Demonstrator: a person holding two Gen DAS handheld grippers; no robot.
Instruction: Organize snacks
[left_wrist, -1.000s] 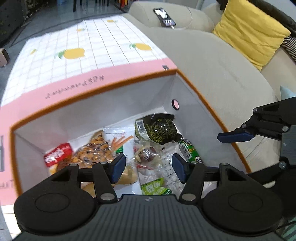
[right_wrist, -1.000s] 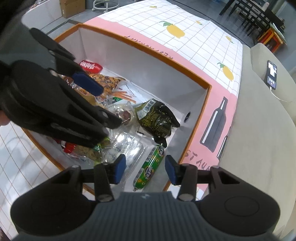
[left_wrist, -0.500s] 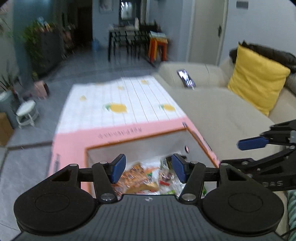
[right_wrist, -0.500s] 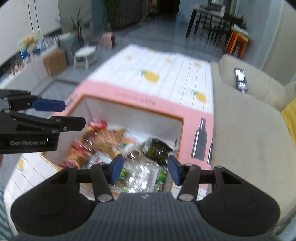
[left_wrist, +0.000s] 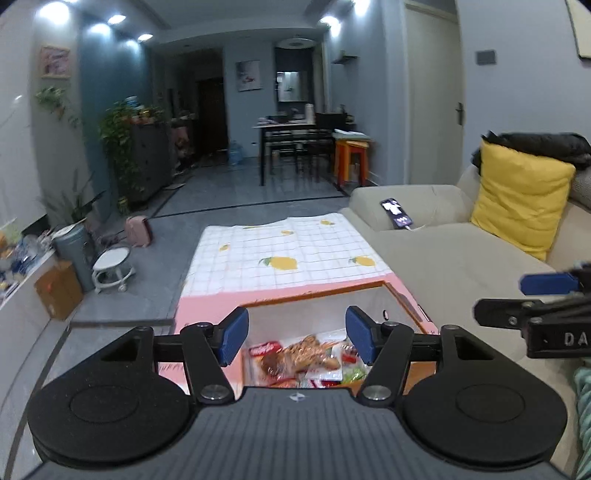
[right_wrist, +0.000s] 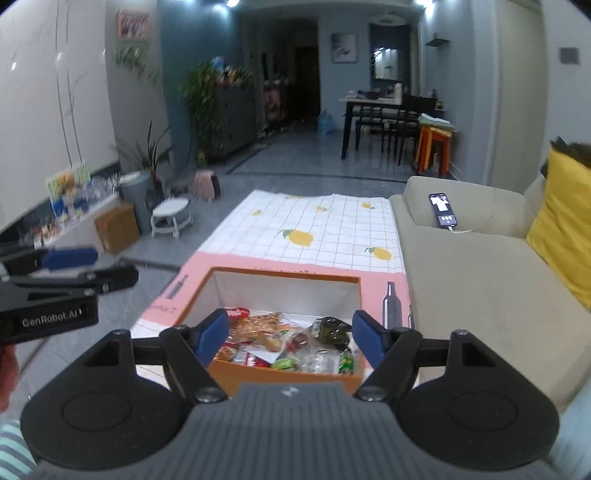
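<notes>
A pink box with an orange rim (right_wrist: 288, 273) (left_wrist: 207, 310) stands on a table with a lemon-print cloth (right_wrist: 325, 229). Inside lie several snack packets: a red packet (right_wrist: 236, 313) (left_wrist: 264, 349), an orange-brown biscuit bag (right_wrist: 260, 325) (left_wrist: 306, 356), a dark green bag (right_wrist: 332, 330) and a green sausage stick (right_wrist: 345, 363). My left gripper (left_wrist: 295, 338) is open and empty, held high above the box. My right gripper (right_wrist: 290, 338) is open and empty, also above the box. Each gripper shows at the edge of the other's view.
A beige sofa (right_wrist: 480, 280) runs along the right with a yellow cushion (left_wrist: 517, 199) and a phone (right_wrist: 443, 214) on its arm. A white stool (right_wrist: 171, 216), a cardboard box (right_wrist: 116, 229) and plants stand on the left floor. A dining table (left_wrist: 295, 144) stands far back.
Both grippers have risen out of the box and tilted up, so the views now take in the whole room. Both stay open and empty.
</notes>
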